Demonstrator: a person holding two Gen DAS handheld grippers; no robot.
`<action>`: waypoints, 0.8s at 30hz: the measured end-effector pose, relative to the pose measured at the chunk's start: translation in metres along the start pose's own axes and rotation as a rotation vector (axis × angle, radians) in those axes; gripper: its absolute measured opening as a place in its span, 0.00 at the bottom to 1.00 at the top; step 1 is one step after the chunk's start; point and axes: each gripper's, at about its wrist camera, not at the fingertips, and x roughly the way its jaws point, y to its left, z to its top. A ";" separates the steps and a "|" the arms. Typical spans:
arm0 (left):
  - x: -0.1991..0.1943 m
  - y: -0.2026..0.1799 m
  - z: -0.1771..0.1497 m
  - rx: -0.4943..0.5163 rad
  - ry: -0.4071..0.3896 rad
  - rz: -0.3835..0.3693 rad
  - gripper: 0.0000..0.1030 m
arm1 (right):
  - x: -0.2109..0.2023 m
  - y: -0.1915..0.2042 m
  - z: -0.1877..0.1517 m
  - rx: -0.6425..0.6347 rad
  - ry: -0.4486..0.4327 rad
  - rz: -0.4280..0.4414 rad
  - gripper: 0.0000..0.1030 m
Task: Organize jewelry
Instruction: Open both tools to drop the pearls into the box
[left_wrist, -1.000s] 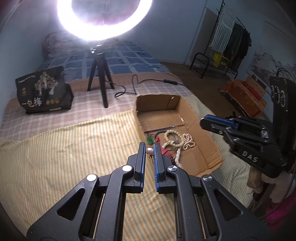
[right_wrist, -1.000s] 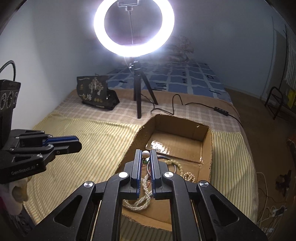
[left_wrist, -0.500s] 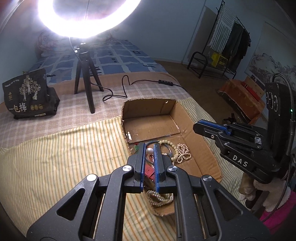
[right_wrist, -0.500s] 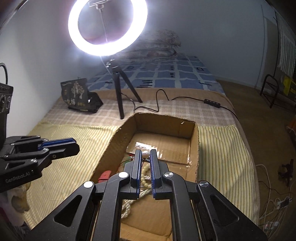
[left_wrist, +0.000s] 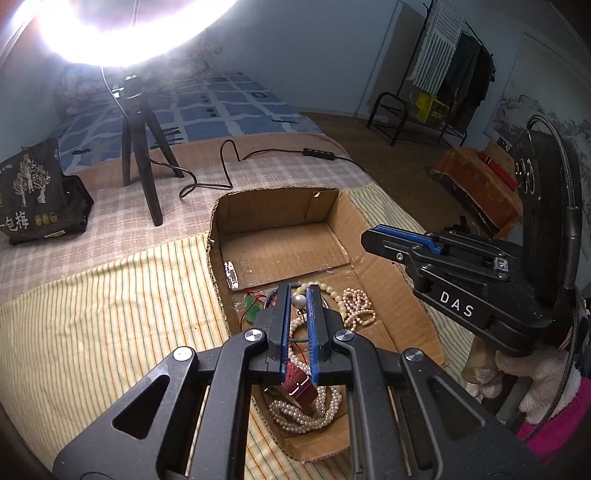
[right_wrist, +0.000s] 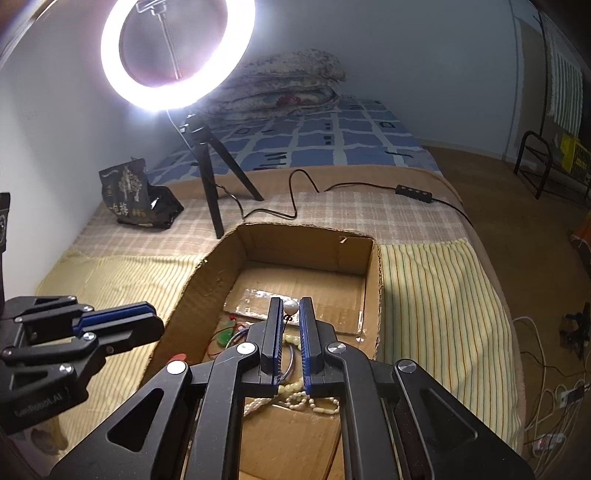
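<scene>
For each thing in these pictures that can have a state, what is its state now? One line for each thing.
Left gripper: shut on a pearl earring, over the box.
Right gripper: shut on a pearl earring, over the box.
Cardboard box: open, jewelry in it.
Pearl necklace: lying coiled in the box.
Ring light: switched on.
Black bag: standing, top open.

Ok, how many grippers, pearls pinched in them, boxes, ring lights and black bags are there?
Grippers: 2 (left gripper, right gripper)
Pearls: 2 (left pearl, right pearl)
Cardboard box: 1
Ring light: 1
Black bag: 1
Total: 7
</scene>
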 end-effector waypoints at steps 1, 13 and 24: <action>0.002 0.000 0.000 -0.001 0.001 0.001 0.06 | 0.001 -0.001 0.000 0.002 0.000 0.000 0.07; 0.007 0.001 0.001 0.007 -0.001 0.000 0.07 | 0.013 -0.001 0.002 0.012 0.007 0.006 0.07; 0.002 -0.002 0.001 0.014 -0.028 0.027 0.55 | 0.007 -0.004 0.005 0.036 -0.025 -0.031 0.54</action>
